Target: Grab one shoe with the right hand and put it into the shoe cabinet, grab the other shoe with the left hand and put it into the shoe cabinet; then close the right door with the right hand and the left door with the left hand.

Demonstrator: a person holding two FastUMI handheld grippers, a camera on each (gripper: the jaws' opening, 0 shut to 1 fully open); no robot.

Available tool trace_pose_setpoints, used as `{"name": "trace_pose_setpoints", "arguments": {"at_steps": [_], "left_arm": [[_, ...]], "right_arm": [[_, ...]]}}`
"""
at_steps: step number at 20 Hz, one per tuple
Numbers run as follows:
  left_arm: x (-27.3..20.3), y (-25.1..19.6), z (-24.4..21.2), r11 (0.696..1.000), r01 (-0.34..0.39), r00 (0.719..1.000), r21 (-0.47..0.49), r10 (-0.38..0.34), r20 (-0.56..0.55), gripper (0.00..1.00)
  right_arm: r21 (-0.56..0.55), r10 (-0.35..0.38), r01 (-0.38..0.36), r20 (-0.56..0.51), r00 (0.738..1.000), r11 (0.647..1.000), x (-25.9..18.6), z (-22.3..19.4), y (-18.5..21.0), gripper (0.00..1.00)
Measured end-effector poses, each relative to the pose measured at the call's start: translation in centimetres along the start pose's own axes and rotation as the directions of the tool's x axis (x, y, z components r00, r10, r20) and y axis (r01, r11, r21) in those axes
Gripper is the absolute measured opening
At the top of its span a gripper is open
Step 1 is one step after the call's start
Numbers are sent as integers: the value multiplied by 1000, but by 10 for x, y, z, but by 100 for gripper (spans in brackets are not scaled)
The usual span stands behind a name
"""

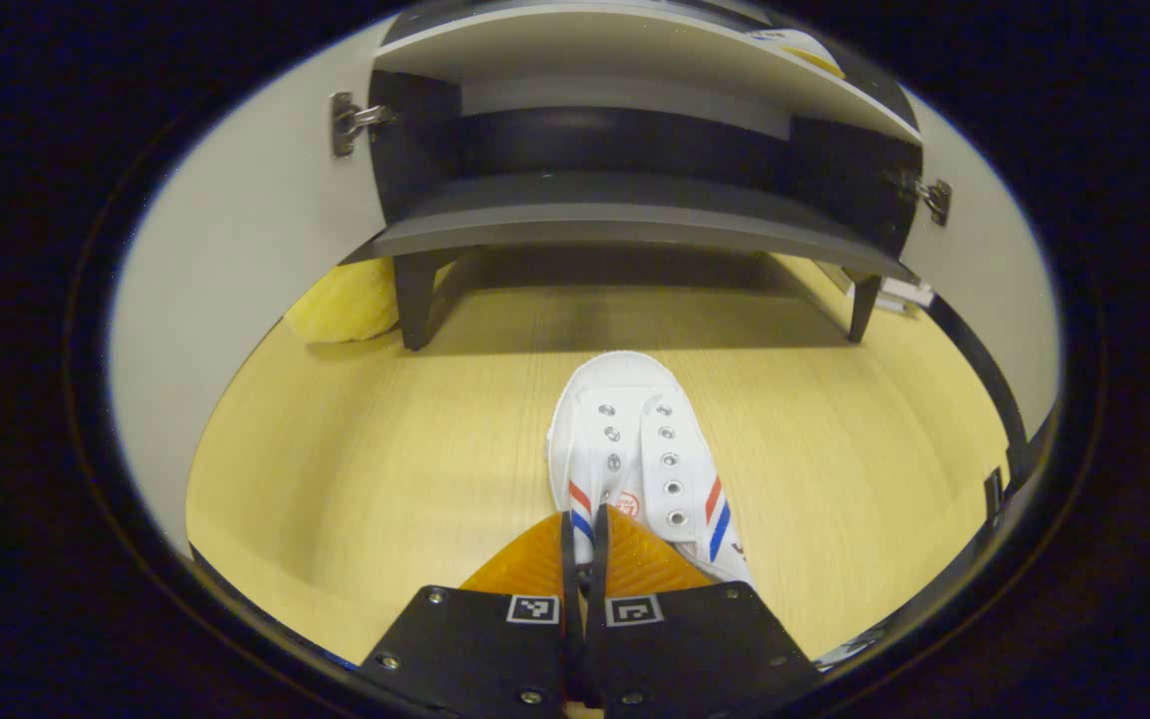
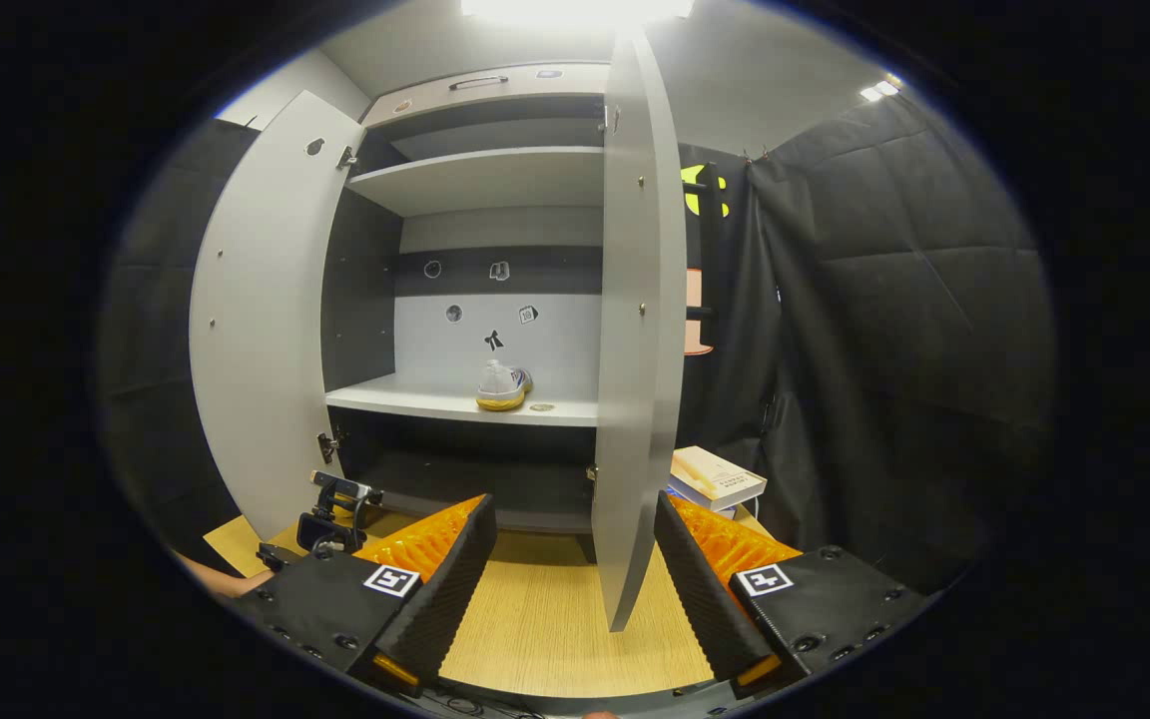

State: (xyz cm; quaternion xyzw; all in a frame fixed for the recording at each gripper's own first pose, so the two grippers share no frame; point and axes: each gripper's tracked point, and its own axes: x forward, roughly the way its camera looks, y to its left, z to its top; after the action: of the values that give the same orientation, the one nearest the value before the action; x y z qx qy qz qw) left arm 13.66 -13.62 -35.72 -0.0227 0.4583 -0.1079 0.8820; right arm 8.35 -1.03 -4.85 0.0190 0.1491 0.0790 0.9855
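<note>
In the left gripper view a white shoe with red and blue stripes lies on the wooden floor, toe toward the shoe cabinet. My left gripper is shut on the shoe's near side edge. In the right gripper view a second white shoe stands on the cabinet's middle shelf. Both doors stand open: the left door and the right door, edge-on. My right gripper hangs open, holding nothing, in front of the right door. The left gripper shows low by the left door.
A yellow soft object lies beside the cabinet's left leg. Stacked books sit on the floor right of the cabinet. Black cloth wall closes the right side. An arm shows at lower left.
</note>
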Motion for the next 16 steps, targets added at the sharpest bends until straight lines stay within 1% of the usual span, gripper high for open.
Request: {"name": "trace_pose_setpoints", "arguments": {"at_steps": [4,6,9,13,16], "left_arm": [[-11,3,16,1000,-11,998,12,10,59,1],[-22,5,27,1000,1,996,-9,-1,84,2],[-40,8,58,1000,13,990,-15,-10,144,1],[-83,9,96,999,34,966,-1,-32,258,1],[-77,9,89,999,47,942,7,-46,333,1]], "right_arm": [[-3,-11,11,5,1000,1000,-5,2,-6,99],[-2,-9,9,5,1000,1000,-5,2,-6,99],[0,0,0,10,1000,1000,-5,4,-4,99],[-2,17,-17,23,1000,1000,-4,8,2,99],[-7,30,-30,33,999,1000,-4,11,6,99]]}}
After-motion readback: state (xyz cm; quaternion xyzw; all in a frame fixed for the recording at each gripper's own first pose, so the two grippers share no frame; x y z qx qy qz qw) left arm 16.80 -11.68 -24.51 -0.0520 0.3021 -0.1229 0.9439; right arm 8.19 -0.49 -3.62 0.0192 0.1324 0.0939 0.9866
